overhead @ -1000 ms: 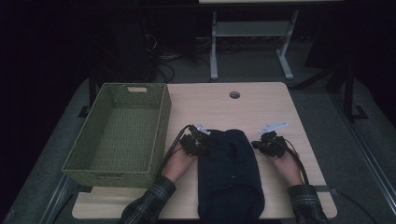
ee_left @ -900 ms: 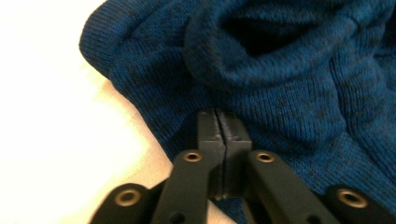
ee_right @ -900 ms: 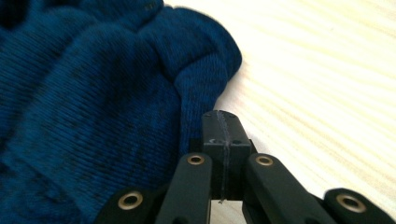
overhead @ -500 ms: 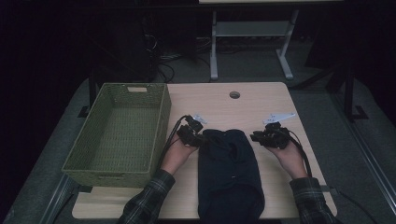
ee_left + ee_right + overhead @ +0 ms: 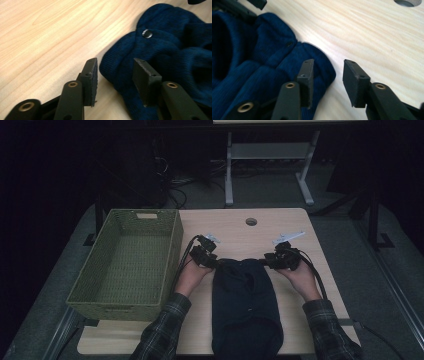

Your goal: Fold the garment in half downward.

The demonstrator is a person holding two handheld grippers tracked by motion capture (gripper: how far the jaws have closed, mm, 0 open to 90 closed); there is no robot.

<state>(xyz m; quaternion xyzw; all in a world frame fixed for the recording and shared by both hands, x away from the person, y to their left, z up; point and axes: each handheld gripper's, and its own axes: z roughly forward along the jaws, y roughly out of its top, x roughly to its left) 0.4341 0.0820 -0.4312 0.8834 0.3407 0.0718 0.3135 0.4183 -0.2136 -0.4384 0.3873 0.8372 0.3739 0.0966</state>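
From the high view, a person's two forearms in plaid sleeves reach in from the bottom edge onto a pale wooden table [image 5: 235, 227]. The left gripper [image 5: 204, 256] sits at the top left corner of a folded dark blue garment [image 5: 244, 305], the right gripper [image 5: 280, 260] at its top right corner, both hands low over the tabletop with wrists angled inward toward each other. The garment lies lengthwise in the middle of the table, its near end at the table's front edge. A green woven basket [image 5: 172, 250] stands to the left, just beside the left hand [image 5: 192, 275].

In the left gripper view, the left gripper [image 5: 115, 71] has just been opening; its jaws stand spread, with the garment's rounded knit edge [image 5: 162, 57] lying between them and under the right-hand jaw, neither pad pressing on it. A small metal snap [image 5: 147, 33] shows on the fabric.

In the right gripper view, the right gripper [image 5: 328, 71] has likewise just been opening. Its jaws are parted, one above the garment's ribbed edge [image 5: 269, 70], the other over bare wood, the cloth lying loose on the table. A round hole [image 5: 407, 2] in the tabletop appears at the top right corner.
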